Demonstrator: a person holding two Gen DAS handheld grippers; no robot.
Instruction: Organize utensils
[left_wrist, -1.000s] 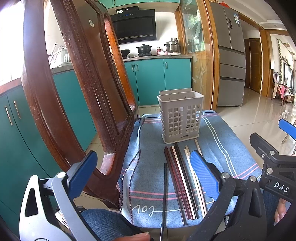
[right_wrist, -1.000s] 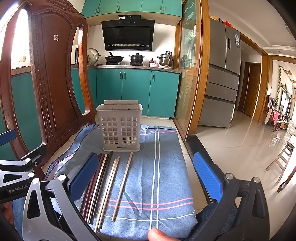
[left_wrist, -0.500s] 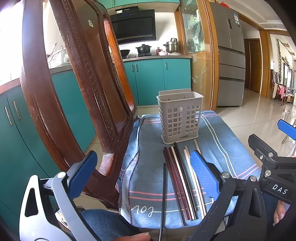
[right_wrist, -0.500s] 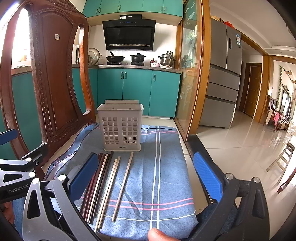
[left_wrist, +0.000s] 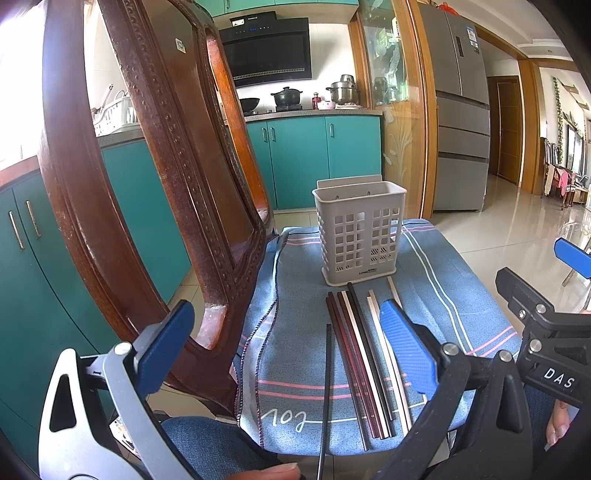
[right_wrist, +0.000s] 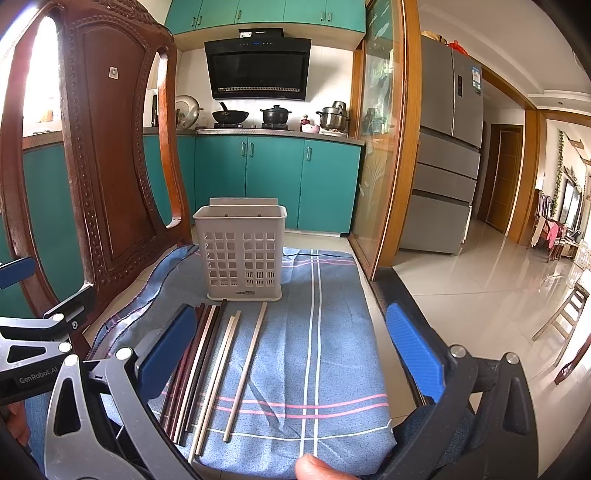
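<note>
A pale grey slotted utensil holder (left_wrist: 359, 234) (right_wrist: 242, 252) stands upright at the far end of a blue striped cloth (left_wrist: 295, 314) (right_wrist: 325, 332). Several chopsticks (left_wrist: 364, 360) (right_wrist: 207, 363), dark red, black and cream, lie side by side on the cloth in front of it; one black chopstick (left_wrist: 326, 391) lies apart to the left. My left gripper (left_wrist: 284, 347) is open above the near left cloth edge. My right gripper (right_wrist: 291, 350) is open above the near cloth, its left pad over the dark chopsticks. Neither holds anything.
A carved dark wooden chair back (left_wrist: 155, 177) (right_wrist: 99, 155) rises close on the left. Teal kitchen cabinets (right_wrist: 273, 181) and a stove with pots stand behind, a steel fridge (right_wrist: 447, 147) to the right. Tiled floor (right_wrist: 480, 288) drops away past the cloth's right edge.
Both views shifted very slightly; the holder and chopsticks lie as before and both grippers stay open.
</note>
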